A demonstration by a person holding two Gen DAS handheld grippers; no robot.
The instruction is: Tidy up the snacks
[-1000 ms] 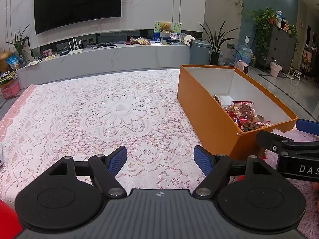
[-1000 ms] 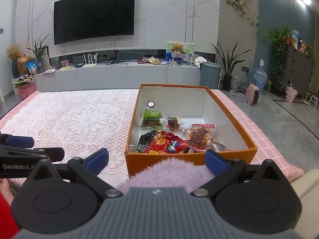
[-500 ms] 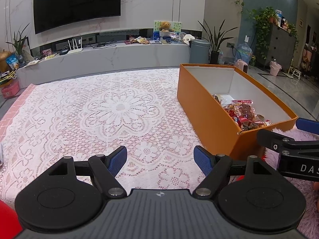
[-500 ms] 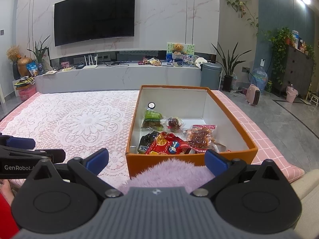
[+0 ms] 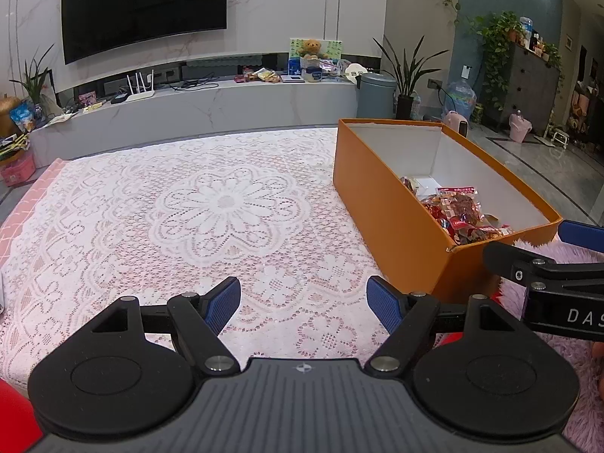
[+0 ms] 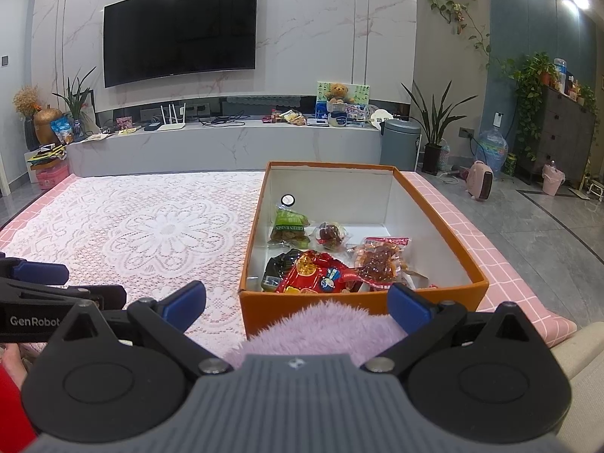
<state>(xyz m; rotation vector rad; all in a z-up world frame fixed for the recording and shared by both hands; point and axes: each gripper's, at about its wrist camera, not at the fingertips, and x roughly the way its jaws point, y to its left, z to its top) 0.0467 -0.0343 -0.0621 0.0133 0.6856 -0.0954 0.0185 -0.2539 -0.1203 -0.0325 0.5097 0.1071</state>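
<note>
An orange box (image 6: 264, 304) with white inner walls stands on the lace tablecloth (image 6: 151, 226); it also shows in the left wrist view (image 5: 385, 204). Inside lie several snack packs: a green raisin bag (image 6: 288, 226), a red bag (image 6: 317, 275), a clear pack of brown pieces (image 6: 379, 258) and a small round pack (image 6: 330, 234). My right gripper (image 6: 296, 298) is open and empty, just short of the box's near wall. My left gripper (image 5: 304, 298) is open and empty over the bare cloth (image 5: 226, 204), left of the box.
A purple fluffy cushion (image 6: 324, 321) lies between my right gripper and the box. A pink checked cover edges the table (image 6: 521, 287). A TV (image 6: 181, 30) and a low console (image 6: 226, 147) stand behind, with a grey bin (image 6: 400, 143) and plants.
The right wrist view has risen slightly, showing more of the box's inside. The left gripper has barely moved. Both stay open.
</note>
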